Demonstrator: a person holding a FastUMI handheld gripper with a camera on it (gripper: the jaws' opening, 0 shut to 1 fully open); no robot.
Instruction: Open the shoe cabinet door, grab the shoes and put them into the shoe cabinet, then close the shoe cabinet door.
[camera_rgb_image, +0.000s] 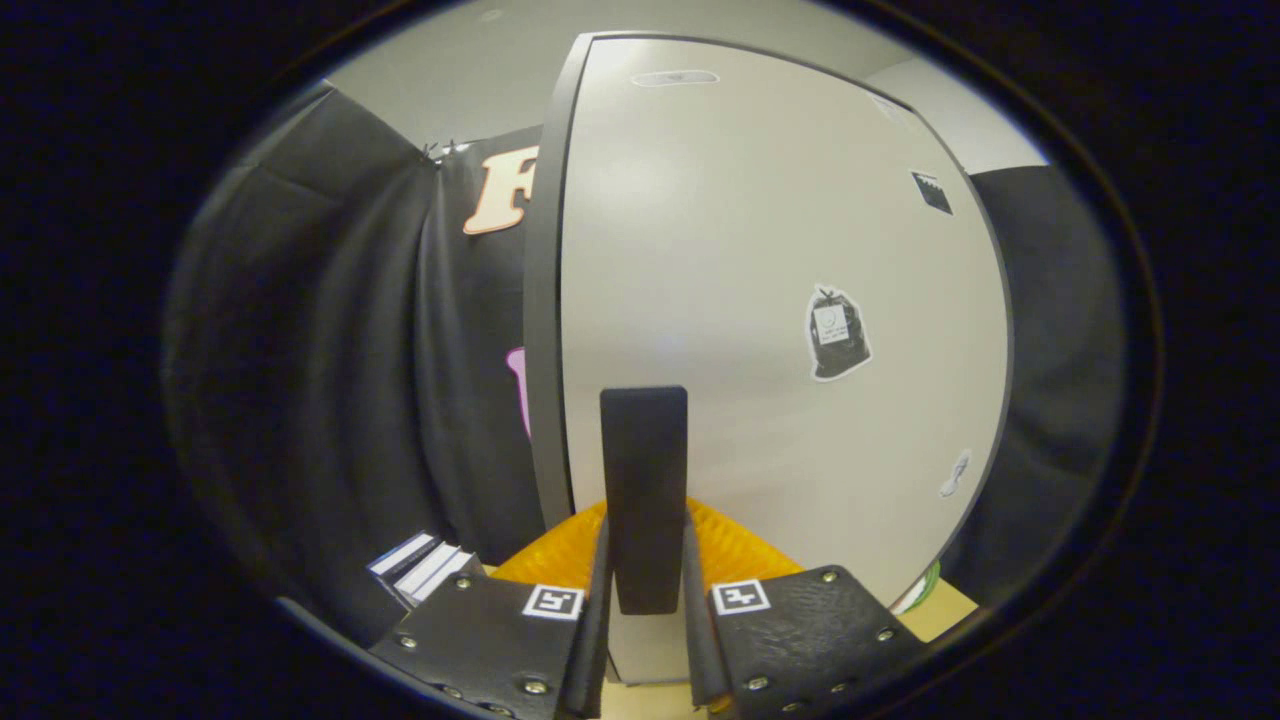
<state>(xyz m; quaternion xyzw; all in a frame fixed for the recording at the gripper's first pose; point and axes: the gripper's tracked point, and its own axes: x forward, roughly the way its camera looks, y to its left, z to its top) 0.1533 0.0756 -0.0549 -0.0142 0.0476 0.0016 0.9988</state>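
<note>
Gripper (645, 600) fingers nearly closed, clamped on the dark upright door handle (644, 480), one finger pressing each side of it. Handle sits on the pale shoe cabinet door (760, 300), which stands right ahead. Bag-shaped sticker (837, 333) on the door, beyond the fingers. Shoes not identifiable.

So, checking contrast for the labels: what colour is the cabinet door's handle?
Black, against the off-white door. The handle shows best in the gripper view, clamped by the gripper.
</note>
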